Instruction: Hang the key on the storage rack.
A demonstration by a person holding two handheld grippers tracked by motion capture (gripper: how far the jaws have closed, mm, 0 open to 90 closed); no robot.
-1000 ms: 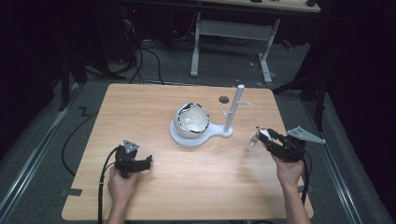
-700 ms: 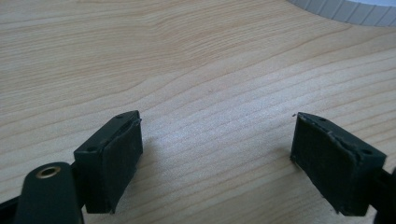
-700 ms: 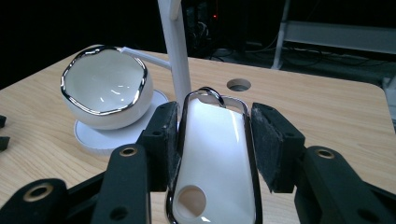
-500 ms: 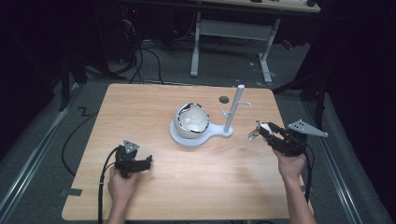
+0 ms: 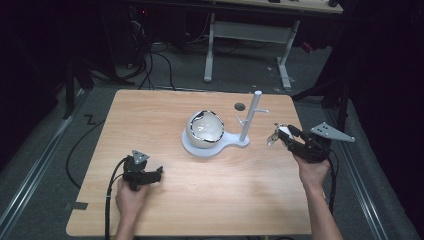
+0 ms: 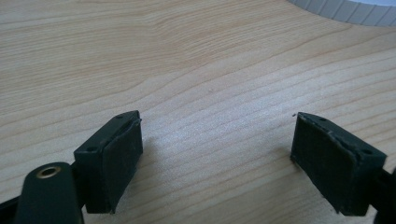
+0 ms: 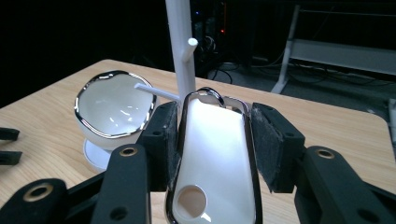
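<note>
1. Two grippers are at work; the right gripper (image 5: 276, 136) is clamped on a white spoon rest with a silver rim (image 7: 215, 158), its pads pressing the rest's long sides, so the long axis runs out along the jaws, ring end (image 7: 208, 92) foremost.
2. The white peg stand (image 5: 251, 116) rises just beyond that ring end, toward the table's middle; in the right gripper view its short peg (image 7: 187, 48) sits above and a little left of the ring, apart from it.
3. Judging by this, the coming move is to lift and ease forward, so that the ring meets a peg.
4. The white bowl with a silver rim (image 5: 205, 128) sits on the stand's round base (image 5: 197, 148), left of the post.
5. The left gripper (image 5: 156, 172) rests low on the table (image 5: 150, 115), jaws wide and empty, well apart from the stand; the right hand is far nearer.
</note>
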